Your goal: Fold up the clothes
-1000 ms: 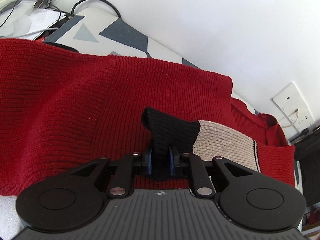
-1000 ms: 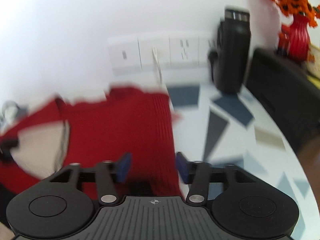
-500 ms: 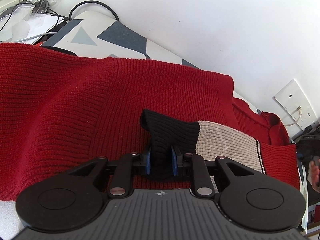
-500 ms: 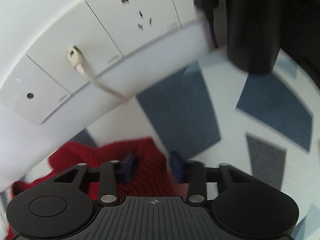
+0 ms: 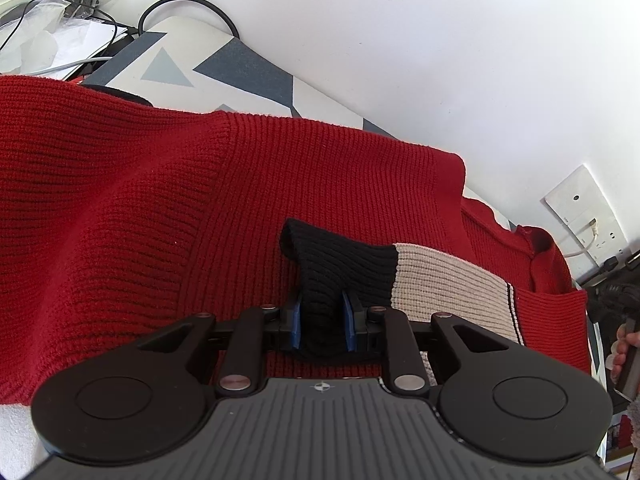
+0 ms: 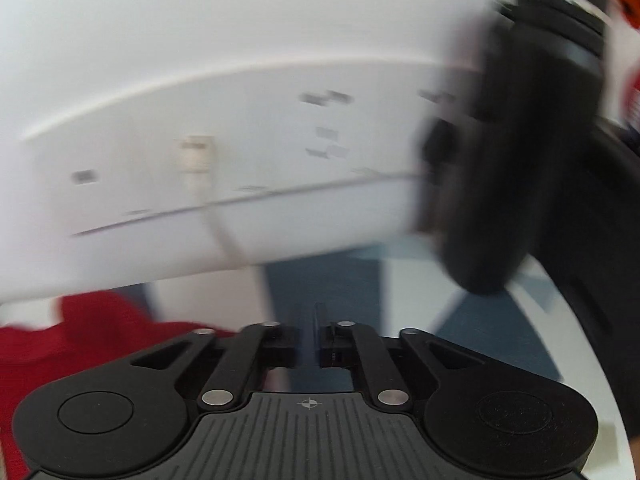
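One red knit sweater point(image 5: 168, 208); left gripper point(image 5: 322, 322) jaws clamp its black cuff point(image 5: 336, 264). Right gripper point(image 6: 310, 340), blurred, jaws nearly closed, seemingly empty.

One red knitted sweater point(image 5: 120, 208) with one black cuff point(image 5: 336, 256). Two hand-held grippers: the left hand-held gripper point(image 5: 322, 322) and the right hand-held gripper point(image 6: 310, 336). One patterned worktop point(image 5: 224, 60). One black cable point(image 5: 184, 8).

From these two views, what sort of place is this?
Probably a room at home: a red sweater lies on a patterned tablecloth against a white wall with sockets and loose cables.
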A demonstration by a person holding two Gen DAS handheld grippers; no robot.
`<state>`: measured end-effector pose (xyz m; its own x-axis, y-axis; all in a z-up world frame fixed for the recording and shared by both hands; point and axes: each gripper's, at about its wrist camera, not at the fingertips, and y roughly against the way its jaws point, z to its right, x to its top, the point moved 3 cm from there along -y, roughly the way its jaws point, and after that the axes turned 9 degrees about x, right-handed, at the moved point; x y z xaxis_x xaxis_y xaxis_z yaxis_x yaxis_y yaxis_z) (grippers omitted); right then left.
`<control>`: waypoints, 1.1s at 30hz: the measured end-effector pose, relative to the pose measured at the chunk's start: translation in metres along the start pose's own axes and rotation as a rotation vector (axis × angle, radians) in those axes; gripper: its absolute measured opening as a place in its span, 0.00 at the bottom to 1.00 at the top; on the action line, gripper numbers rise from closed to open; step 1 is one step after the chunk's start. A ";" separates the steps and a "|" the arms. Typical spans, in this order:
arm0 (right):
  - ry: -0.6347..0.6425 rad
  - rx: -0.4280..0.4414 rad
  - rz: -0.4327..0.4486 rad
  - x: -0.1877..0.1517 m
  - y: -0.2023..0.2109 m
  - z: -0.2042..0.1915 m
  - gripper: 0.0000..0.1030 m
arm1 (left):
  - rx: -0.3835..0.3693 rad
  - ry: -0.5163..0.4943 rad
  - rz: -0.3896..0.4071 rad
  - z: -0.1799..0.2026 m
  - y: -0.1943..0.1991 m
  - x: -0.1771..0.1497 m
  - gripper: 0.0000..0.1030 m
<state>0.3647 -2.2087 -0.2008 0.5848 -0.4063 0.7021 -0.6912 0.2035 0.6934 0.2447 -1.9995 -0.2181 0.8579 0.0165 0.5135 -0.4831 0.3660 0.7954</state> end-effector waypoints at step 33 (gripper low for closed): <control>0.091 0.131 -0.089 0.002 -0.082 -0.135 0.27 | 0.006 0.002 0.002 0.000 0.000 -0.002 0.22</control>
<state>0.4798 -2.1060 -0.2344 0.6776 -0.3343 0.6551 -0.6814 0.0500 0.7302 0.2428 -1.9998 -0.2187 0.8572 0.0195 0.5147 -0.4862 0.3603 0.7961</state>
